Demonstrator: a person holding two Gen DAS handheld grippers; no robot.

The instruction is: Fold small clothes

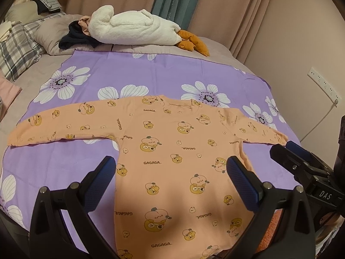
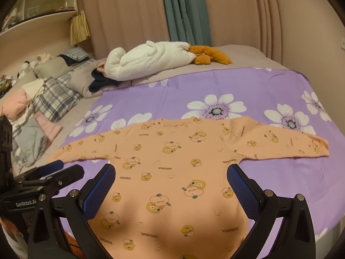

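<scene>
With both claws, left [image 1: 171, 168] and right [image 2: 171, 176], spread apart and empty above the flat shirt [image 1: 172, 151], pinch each sleeve at its cuff and fold inward.

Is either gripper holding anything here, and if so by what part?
Nothing is held. Left gripper and right gripper are both open above the flat shirt.

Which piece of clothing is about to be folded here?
On the bed lies a purple cloth with white flowers. Spread flat on it, sleeves out, is the peach long-sleeved top printed with yellow cartoon ducks and "GAGAGA", unlike the crumpled dark clothes by the pillows.
</scene>
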